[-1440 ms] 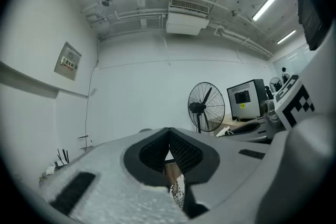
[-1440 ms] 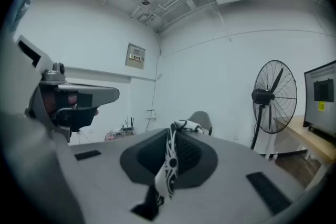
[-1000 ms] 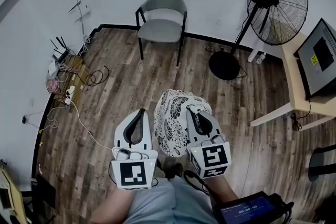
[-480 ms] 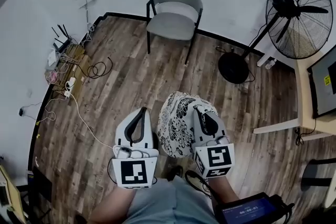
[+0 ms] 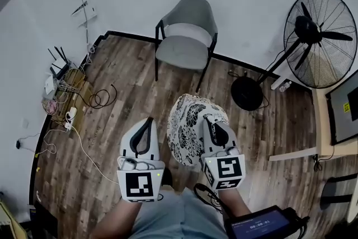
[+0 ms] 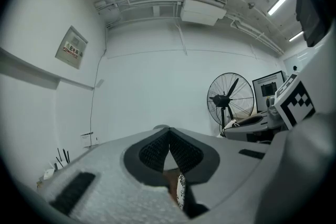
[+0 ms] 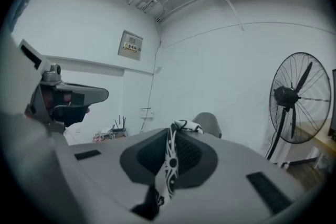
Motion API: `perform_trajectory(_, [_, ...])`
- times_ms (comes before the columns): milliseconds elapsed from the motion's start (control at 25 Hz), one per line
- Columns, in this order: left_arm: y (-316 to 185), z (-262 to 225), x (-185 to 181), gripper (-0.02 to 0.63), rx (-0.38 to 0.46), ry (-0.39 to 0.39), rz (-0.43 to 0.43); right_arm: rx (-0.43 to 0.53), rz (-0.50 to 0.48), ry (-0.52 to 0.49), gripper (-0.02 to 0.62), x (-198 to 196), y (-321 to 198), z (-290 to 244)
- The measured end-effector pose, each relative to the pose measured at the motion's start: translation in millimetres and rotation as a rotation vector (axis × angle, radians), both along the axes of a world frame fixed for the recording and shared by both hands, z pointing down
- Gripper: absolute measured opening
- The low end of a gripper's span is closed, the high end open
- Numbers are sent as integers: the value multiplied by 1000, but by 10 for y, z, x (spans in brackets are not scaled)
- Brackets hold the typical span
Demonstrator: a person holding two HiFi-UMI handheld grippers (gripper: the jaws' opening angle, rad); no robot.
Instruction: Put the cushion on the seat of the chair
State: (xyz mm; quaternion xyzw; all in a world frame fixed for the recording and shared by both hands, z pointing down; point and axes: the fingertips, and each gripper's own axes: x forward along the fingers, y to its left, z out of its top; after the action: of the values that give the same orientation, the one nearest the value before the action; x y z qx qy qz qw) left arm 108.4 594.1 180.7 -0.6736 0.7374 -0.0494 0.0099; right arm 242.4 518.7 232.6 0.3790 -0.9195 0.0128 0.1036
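Note:
A black-and-white patterned cushion hangs above the wooden floor with my right gripper shut on its right edge. In the right gripper view a strip of its fabric is pinched between the jaws of the right gripper. My left gripper is beside the cushion's left edge, apart from it, and shut on nothing; the left gripper view shows its tips meeting. The grey chair stands ahead against the white wall, its seat bare. The right gripper view shows the chair's back just past the jaws.
A large standing fan is to the right of the chair, its round base on the floor. A desk with a monitor is at the far right. Routers, a power strip and loose cables lie along the left wall.
Both grippers and the cushion have moved forward across the floor toward the chair, which now sits nearer in the head view. The grip on the cushion is unchanged.

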Motion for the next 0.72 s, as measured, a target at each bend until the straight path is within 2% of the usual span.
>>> perform_trajectory(240, [-337,-105,-364,9,24,0,29,51,22,-23,14,-356,-322,-245])
perform_trajectory(480, [-594,46,-418,9,-4,-23,78,38,54,-18,14,-423,-532,-201])
perform_trajectory(720, [-937,235,-353,9,-63,13,101,0,84,-10,14,-355,-853,1])
